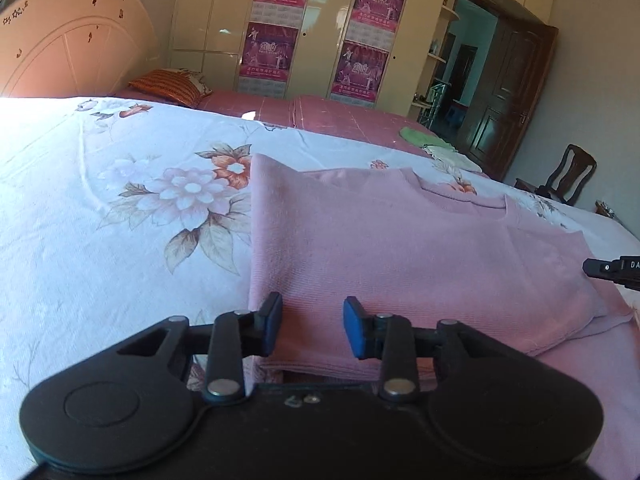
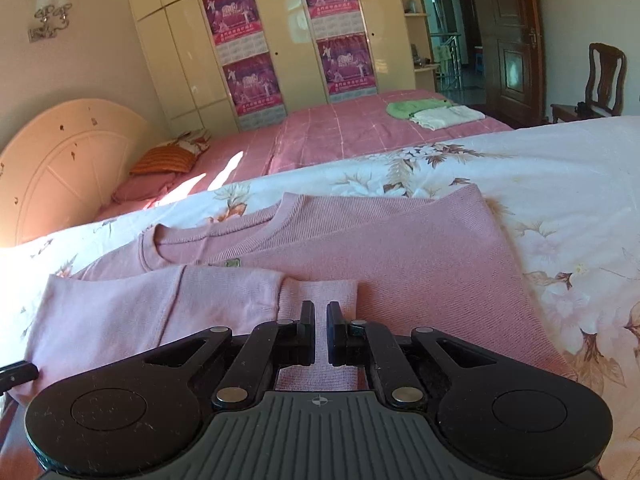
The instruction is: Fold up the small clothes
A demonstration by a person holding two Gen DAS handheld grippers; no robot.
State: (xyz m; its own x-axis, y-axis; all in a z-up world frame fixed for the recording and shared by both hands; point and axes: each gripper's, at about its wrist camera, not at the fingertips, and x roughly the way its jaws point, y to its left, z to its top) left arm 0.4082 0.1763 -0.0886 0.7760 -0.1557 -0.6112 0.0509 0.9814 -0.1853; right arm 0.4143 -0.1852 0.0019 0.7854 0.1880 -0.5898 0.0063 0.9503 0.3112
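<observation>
A pink knit sweater (image 1: 400,248) lies flat on the floral bedsheet (image 1: 120,200), its left sleeve folded over the body. My left gripper (image 1: 312,326) is open, its jaws spread over the sweater's near left edge with nothing between them. In the right wrist view the sweater (image 2: 400,248) shows its neckline at the far side and the folded sleeve (image 2: 160,304) across the front. My right gripper (image 2: 320,330) has its jaws nearly together around the sleeve cuff (image 2: 328,292). The right gripper's tip also shows in the left wrist view (image 1: 612,270).
A second bed with a pink checked cover (image 2: 360,132) stands behind, with a folded green cloth (image 2: 412,107) and white cloth (image 2: 444,117) on it. An orange pillow (image 2: 166,160) lies near the headboard (image 2: 60,160). A wardrobe (image 2: 280,40), an open door and a wooden chair (image 2: 600,76) stand beyond.
</observation>
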